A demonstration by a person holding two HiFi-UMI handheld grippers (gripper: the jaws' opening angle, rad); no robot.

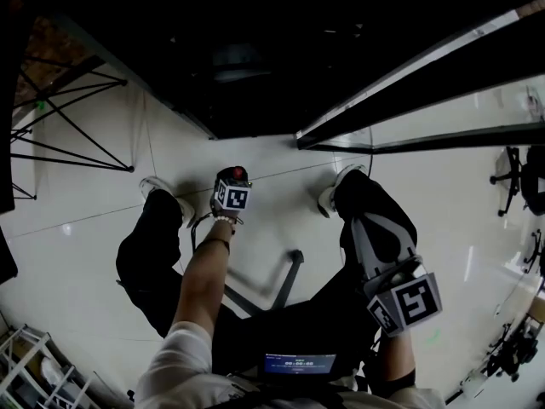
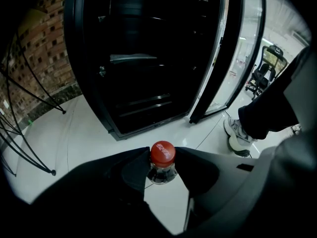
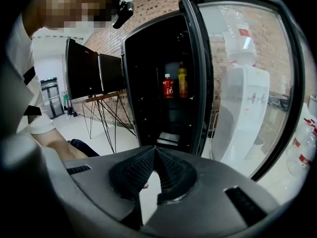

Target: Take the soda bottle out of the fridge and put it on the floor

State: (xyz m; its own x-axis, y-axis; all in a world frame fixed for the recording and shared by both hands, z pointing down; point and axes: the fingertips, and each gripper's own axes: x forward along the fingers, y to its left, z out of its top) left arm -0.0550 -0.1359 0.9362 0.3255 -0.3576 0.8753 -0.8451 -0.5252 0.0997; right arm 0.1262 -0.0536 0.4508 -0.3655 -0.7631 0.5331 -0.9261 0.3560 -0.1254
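Soda bottle (image 2: pixel 162 155) sits clamped at the neck in my left gripper (image 2: pixel 162 158), one jaw on each side just under the red cap (image 2: pixel 162 151). The bottle stands upright: its long axis runs vertically, cap up toward the gripper's camera and body hanging down toward the white floor (image 2: pixel 99 128). I cannot tell whether its base touches the tiles. From the head view I make out only the red top of the bottle (image 1: pixel 241 173) just beyond the left gripper (image 1: pixel 232 196), low in front of the open fridge (image 1: pixel 247 75) and between the person's two shoes, one (image 1: pixel 157 186) at the left, one (image 1: pixel 328 196) at the right. My right gripper (image 3: pixel 154 150) has its jaws closed tip to tip with nothing between them, and it is held higher, off to the right. I count one bottle in the jaws and two more on a shelf inside the fridge: a red-labelled one (image 3: pixel 168 87) and a taller orange one (image 3: pixel 183 82), standing side by side. There is one fridge, with one glass door (image 3: pixel 247 83) swung open.
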